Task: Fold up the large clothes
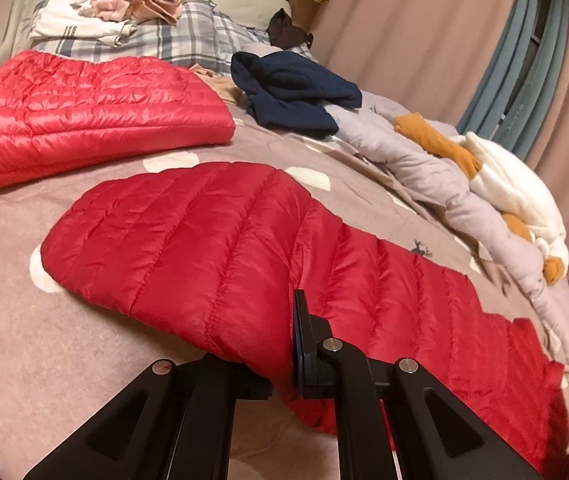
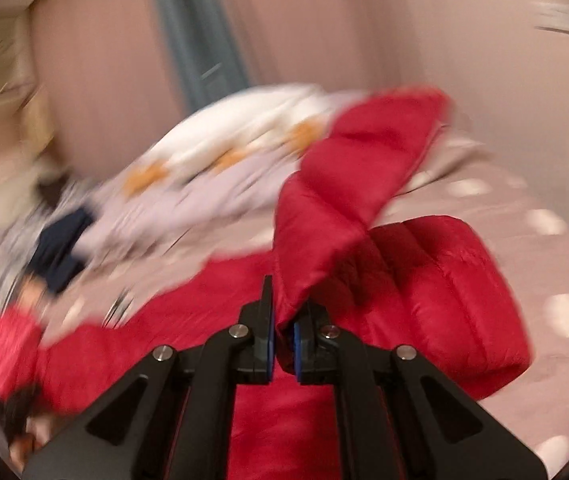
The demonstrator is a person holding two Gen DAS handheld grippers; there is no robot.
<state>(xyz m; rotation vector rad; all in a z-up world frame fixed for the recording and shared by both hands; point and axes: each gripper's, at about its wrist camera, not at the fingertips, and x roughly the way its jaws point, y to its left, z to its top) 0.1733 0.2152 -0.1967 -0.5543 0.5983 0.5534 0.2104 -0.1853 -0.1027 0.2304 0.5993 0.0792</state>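
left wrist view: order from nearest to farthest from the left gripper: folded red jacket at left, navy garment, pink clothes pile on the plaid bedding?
1. Folded red quilted puffer jacket, left side of the bed, nearest the left gripper.
2. Crumpled navy blue garment, centre, beyond it.
3. Pile of pink clothes on the plaid bedding, top left, farthest.

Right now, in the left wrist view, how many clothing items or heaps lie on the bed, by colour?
Red: 2, folded puffer jacket, puffer jacket being folded
Navy: 1, navy garment
Black: 1, black garment
Pink and white: 1, stacked pile
Lilac, white and orange: 1, crumpled heap
Total: 6
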